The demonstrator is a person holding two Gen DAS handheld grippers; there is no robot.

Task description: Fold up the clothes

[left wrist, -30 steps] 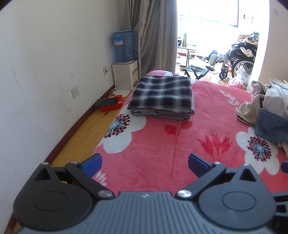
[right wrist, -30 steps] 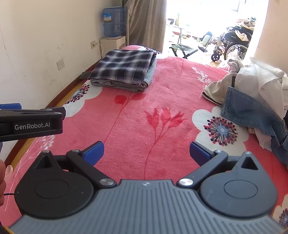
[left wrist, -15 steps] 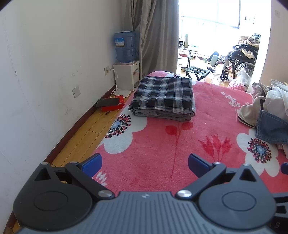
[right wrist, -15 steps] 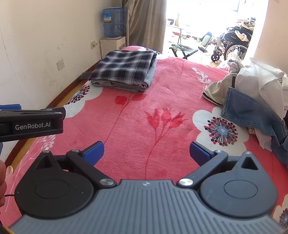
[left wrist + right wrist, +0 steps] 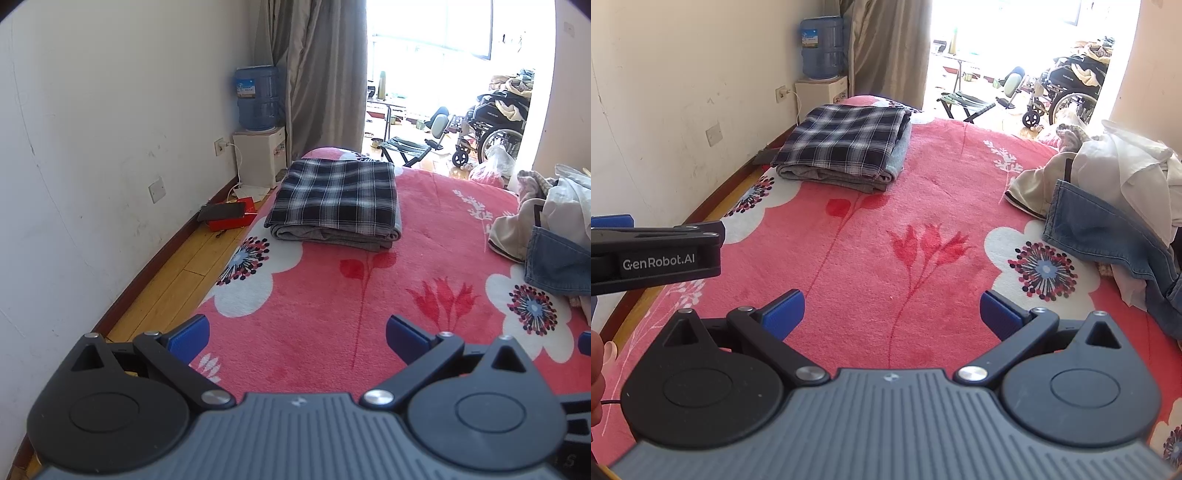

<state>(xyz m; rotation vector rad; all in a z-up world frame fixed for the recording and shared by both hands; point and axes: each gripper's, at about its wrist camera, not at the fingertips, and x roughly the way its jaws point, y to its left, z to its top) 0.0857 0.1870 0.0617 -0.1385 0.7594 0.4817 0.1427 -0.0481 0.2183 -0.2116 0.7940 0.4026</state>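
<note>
At the bottom of the left wrist view, the left gripper [image 5: 297, 334] is hovering over the red flowered blanket [image 5: 332, 314] of the bed, its blue fingers [image 5: 188, 338] spread wide apart and holding nothing. In the right wrist view the right gripper [image 5: 892, 308] is doing the same low in the frame, fingers [image 5: 785, 312] wide apart and empty, and the side of the left gripper is showing at the middle left edge.

Between both pairs of fingers only bare blanket is lying. Farther up, in the right part of both frames, a heap of unfolded clothes [image 5: 1108, 195] is resting on the bed, with a blue denim piece [image 5: 1100, 236] on its near side; it is well apart from the fingers. Still farther, in the upper middle of the frame, a folded plaid garment [image 5: 338, 195] is lying flat on top of a folded grey garment [image 5: 332, 236], near the far left corner of the bed.

Behind it, a water dispenser [image 5: 258, 129] is standing against the wall, beside a grey curtain [image 5: 321, 74].
</note>
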